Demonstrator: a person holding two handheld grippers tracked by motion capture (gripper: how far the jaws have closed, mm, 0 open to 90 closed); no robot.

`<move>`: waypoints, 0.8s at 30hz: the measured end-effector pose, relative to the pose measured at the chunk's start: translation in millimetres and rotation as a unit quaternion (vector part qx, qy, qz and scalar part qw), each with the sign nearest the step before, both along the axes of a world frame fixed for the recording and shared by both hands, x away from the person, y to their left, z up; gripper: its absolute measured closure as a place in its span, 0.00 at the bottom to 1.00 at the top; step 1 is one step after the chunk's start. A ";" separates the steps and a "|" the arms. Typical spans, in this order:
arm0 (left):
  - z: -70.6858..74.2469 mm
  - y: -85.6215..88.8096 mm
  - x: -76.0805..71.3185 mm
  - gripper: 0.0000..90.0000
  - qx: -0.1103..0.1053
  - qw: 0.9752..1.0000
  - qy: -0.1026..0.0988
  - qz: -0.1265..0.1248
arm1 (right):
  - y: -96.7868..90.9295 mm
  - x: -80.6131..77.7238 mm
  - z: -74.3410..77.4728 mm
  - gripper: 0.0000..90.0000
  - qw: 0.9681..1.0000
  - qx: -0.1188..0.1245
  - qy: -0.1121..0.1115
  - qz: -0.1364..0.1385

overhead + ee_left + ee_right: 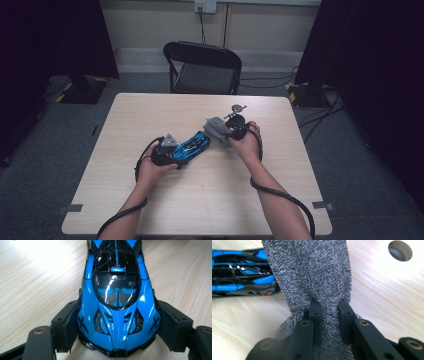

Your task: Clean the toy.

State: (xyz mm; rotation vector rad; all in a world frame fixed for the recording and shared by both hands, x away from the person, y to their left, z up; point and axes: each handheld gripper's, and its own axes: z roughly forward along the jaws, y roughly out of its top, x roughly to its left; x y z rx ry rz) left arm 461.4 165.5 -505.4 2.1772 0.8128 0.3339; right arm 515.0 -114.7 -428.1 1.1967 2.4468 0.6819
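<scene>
- Left hand-held gripper [167, 150] sat left of frame centre in the high view, forearm coming up from the bottom edge and angling right, hand wrapped round the body.
- Its jaws stood wide and clamped the blue toy car [192, 145] at one end; in the left gripper view both pads [68, 322] pressed the car's [117, 302] flanks, the car running straight up the frame.
- The car lay flat on the table [150, 205], near the centre, long axis tilted toward upper right.
- Right hand-held gripper [226, 131] sat just right of centre, forearm rising from lower right, wrist bent so the jaws pointed left toward the car.
- Its jaws were pinched close together on a grey cloth [216, 127]; in the right gripper view the cloth [312, 272] bunched between the fingers [315, 312] and fanned upward.
- The cloth hung just beside the car's far end; contact unclear.
</scene>
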 end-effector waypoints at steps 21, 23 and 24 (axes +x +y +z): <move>0.1 0.2 0.2 0.29 0.001 1.000 0.000 -0.001 | 64.3 -46.9 3.9 0.85 0.991 0.025 -0.003 0.134; 0.1 0.2 0.2 0.29 0.001 1.000 0.001 0.000 | 70.3 -49.6 -0.5 0.85 0.990 0.015 -0.001 0.142; 0.1 0.1 0.1 0.29 0.000 1.000 0.001 0.000 | 74.6 -51.2 -3.5 0.85 0.989 0.007 0.000 0.150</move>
